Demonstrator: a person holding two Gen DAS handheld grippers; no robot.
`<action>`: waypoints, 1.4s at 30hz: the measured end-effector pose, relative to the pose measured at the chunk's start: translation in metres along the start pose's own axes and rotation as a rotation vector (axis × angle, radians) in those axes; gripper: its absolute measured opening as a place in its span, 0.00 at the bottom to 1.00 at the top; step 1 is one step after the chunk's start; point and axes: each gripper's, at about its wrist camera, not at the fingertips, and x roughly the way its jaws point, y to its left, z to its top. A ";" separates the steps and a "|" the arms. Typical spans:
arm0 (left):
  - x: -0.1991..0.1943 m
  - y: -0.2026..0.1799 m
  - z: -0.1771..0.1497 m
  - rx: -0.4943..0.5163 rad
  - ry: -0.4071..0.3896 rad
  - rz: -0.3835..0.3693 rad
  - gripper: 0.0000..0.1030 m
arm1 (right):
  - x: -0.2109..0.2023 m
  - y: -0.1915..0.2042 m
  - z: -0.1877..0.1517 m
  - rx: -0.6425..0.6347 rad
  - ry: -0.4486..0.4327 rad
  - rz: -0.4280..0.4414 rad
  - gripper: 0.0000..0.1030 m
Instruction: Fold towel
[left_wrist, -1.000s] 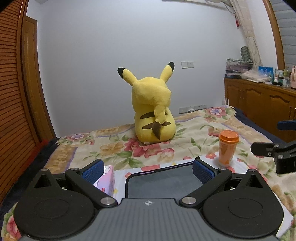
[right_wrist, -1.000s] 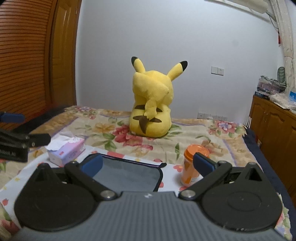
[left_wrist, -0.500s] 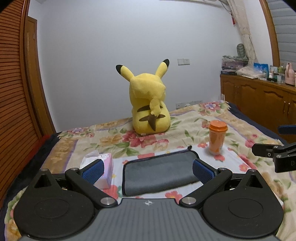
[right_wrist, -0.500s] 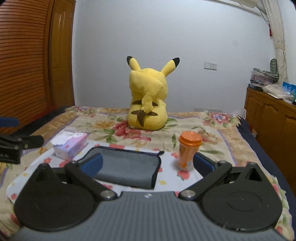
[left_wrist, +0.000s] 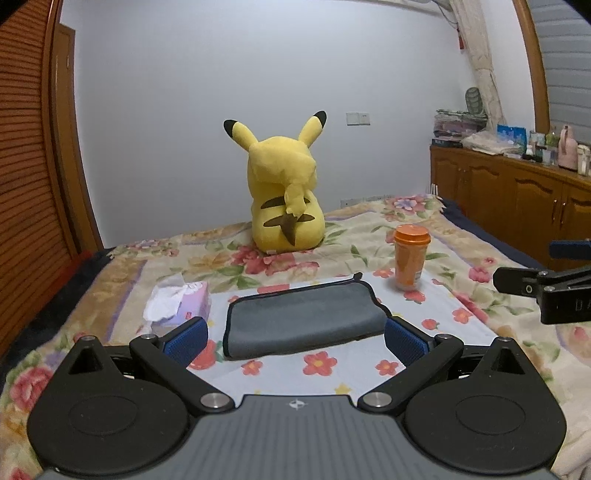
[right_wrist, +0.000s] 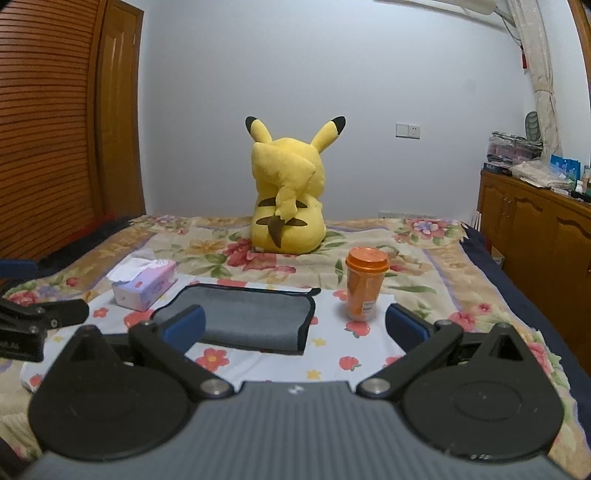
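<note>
A grey towel (left_wrist: 303, 317) with dark trim lies folded into a flat rectangle on a white flowered cloth (left_wrist: 321, 376) on the bed. It also shows in the right wrist view (right_wrist: 247, 317). My left gripper (left_wrist: 295, 341) is open and empty, held above the cloth just in front of the towel. My right gripper (right_wrist: 293, 325) is open and empty, held above the cloth in front of the towel's right part. Each gripper shows at the edge of the other's view: the right gripper (left_wrist: 546, 288) and the left gripper (right_wrist: 33, 317).
A tissue box (left_wrist: 177, 302) lies left of the towel. An orange lidded cup (left_wrist: 410, 258) stands to its right. A yellow plush toy (left_wrist: 284, 195) sits farther back on the floral bedspread. A wooden cabinet (left_wrist: 517, 195) is at the right, a wooden door (right_wrist: 55, 122) at the left.
Both grippers have pulled back and up from the towel, so more of the cloth and the towel's near edge show. Both stayed open.
</note>
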 end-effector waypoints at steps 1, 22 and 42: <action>-0.001 0.000 -0.001 -0.007 0.002 -0.002 1.00 | -0.001 -0.001 -0.001 0.002 0.001 -0.001 1.00; -0.001 0.004 -0.039 -0.044 0.050 0.018 1.00 | -0.010 -0.004 -0.056 0.050 0.038 -0.006 1.00; 0.000 -0.010 -0.075 -0.074 0.085 0.029 1.00 | -0.009 -0.022 -0.090 0.081 0.066 -0.015 1.00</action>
